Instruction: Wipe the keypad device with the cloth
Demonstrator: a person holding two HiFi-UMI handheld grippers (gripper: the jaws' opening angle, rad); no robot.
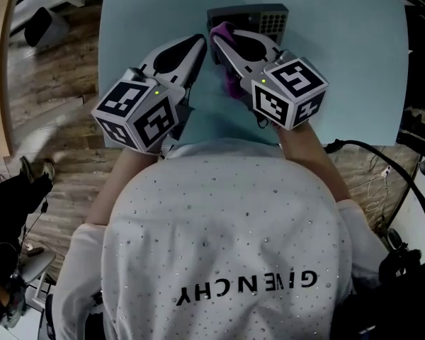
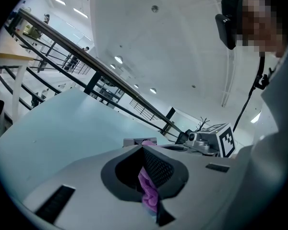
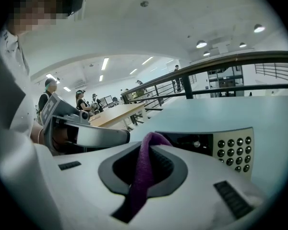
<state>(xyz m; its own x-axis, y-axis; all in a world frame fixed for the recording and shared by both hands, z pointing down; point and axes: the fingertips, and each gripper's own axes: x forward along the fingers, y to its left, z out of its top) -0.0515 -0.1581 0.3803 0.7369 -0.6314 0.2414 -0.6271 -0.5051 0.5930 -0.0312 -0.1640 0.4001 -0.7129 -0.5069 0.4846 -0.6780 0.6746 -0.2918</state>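
Note:
The grey keypad device (image 1: 265, 20) lies at the far middle of the light blue table (image 1: 340, 69); its dark round keys (image 3: 233, 150) face up on its right part. A purple cloth (image 1: 233, 85) runs between both grippers. My right gripper (image 1: 216, 34) is shut on the cloth (image 3: 144, 171), its tips right at the device's near left edge. My left gripper (image 1: 200, 42) sits close beside it on the left, tips almost touching the right one's. In the left gripper view its jaws (image 2: 143, 147) are shut with a fold of the cloth (image 2: 148, 189) pinched between them.
The table ends at a wooden floor (image 1: 49, 83) on the left. A black cable (image 1: 382, 161) and dark gear lie off the table's right edge. A railing (image 2: 86, 63) runs behind the table, and people (image 3: 50, 97) stand at desks far off.

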